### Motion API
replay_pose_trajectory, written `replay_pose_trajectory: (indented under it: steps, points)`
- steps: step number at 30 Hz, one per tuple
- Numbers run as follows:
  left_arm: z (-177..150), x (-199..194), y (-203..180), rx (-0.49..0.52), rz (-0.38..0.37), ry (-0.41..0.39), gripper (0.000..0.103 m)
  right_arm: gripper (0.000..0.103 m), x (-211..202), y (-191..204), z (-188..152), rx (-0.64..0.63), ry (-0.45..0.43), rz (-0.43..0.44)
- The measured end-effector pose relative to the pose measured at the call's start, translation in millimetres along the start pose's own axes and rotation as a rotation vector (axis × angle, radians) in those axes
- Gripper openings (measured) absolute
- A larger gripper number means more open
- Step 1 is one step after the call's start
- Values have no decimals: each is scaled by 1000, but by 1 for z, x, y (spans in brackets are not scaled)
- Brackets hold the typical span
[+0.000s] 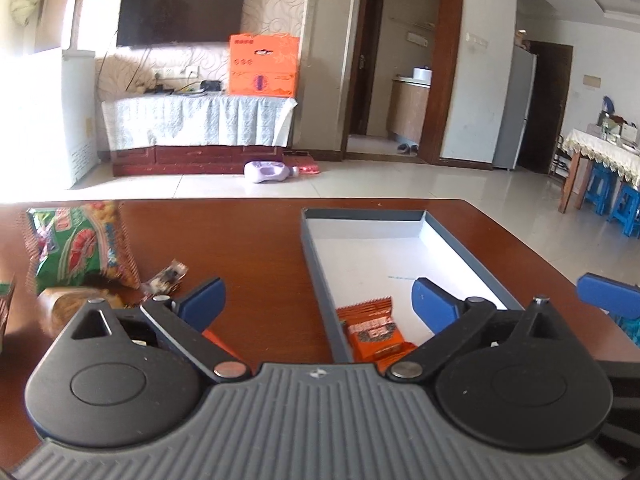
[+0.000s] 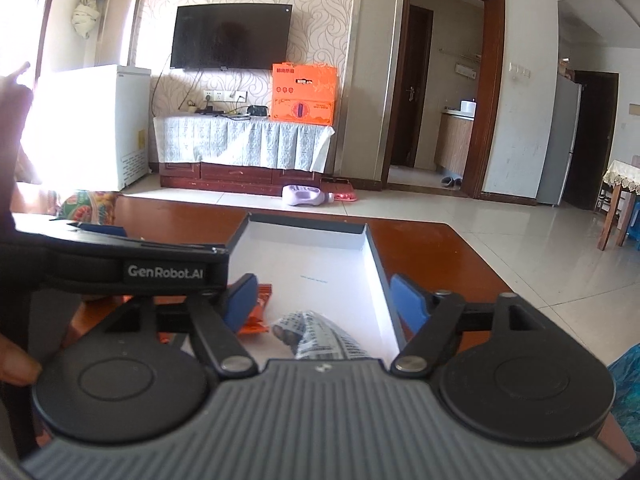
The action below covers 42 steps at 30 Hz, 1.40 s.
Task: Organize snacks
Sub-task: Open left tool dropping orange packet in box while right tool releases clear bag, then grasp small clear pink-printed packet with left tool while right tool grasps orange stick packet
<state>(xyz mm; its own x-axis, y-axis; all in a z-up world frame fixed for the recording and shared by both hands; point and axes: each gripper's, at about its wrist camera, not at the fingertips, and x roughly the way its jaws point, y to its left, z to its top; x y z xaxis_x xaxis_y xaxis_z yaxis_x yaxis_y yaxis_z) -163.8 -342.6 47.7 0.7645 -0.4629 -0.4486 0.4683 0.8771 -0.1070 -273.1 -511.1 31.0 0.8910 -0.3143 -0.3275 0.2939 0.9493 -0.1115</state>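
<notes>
In the box (image 1: 436, 236), orange packet (image 1: 374, 334) lengthwise.

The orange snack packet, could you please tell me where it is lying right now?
The orange snack packet lies inside the open box, in its near left corner against the left wall. In the right wrist view a silvery printed packet lies just to its right.

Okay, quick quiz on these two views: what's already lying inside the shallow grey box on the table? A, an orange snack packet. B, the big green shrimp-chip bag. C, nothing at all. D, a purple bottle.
A: an orange snack packet lies at the near end of the grey box, while the green bag sits outside it on the table.
</notes>
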Motion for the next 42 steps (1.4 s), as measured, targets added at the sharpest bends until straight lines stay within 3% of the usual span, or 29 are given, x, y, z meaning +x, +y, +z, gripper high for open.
replay_pose_trajectory:
  steps: [6, 15, 18, 23, 30, 34, 39, 41, 42]
  points:
    - [-7, -17, 10, -49, 28, 37, 102, 79, -12, 12, 1, -5, -1, 11]
    - [-26, -57, 8, 14, 65, 36, 102, 79, -45, 16, -14, -40, -12, 41]
    - [-31, -69, 23, -6, 49, 51, 102, 79, -50, 15, -12, -10, -31, 71]
    - [-40, -81, 59, 32, 82, 57, 102, 79, -45, 23, -5, 5, -31, 109]
    - [-60, -78, 108, 49, 21, 122, 100, 79, -39, 50, 3, -5, -37, 205]
    - [-64, -62, 122, 27, -36, 203, 67, 79, -35, 79, 2, -84, -26, 271]
    - [-65, -51, 120, 34, -37, 195, 65, 79, -27, 106, -3, -151, 0, 347]
    - [-64, -49, 121, 40, -22, 191, 50, 78, -19, 110, -1, -160, 18, 366]
    - [-63, -49, 122, 42, -5, 189, 29, 78, -14, 111, 1, -157, 35, 376]
